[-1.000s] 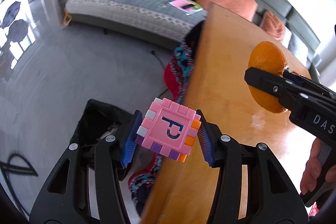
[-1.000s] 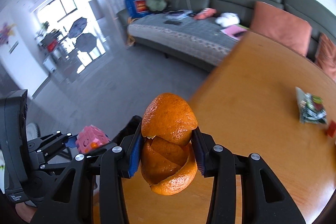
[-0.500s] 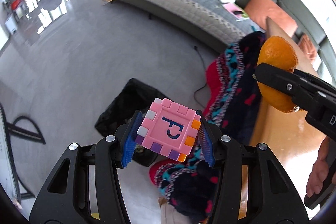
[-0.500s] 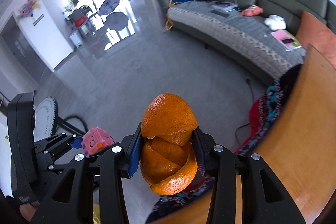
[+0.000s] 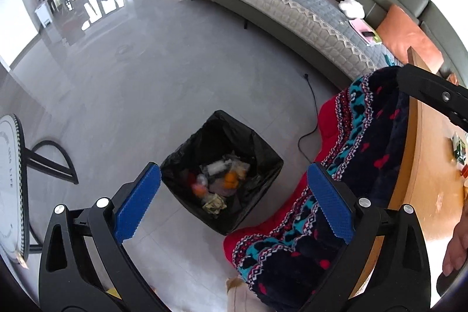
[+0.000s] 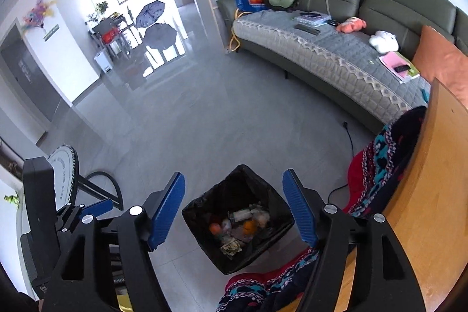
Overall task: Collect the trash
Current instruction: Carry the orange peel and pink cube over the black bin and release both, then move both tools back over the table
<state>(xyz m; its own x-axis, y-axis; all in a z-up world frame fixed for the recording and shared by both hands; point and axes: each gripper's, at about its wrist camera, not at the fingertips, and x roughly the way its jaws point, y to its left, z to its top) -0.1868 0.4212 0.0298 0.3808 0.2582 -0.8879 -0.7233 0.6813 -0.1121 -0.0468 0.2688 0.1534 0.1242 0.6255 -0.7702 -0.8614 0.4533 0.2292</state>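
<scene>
A black-lined trash bin stands on the grey floor beside the table; it also shows in the right wrist view. Inside lie orange peel and mixed wrappers. My left gripper is open and empty, above the bin. My right gripper is open and empty, also above the bin. The pink block is not clearly seen in the bin.
A wooden table is at the right, with a patterned blanket draped over a chair beside it. A wrapper lies on the table. A grey sofa runs along the back. A fan stand is at left.
Both grippers swung from the table to over the bin and opened. The pink block and the orange peel left the jaws.
</scene>
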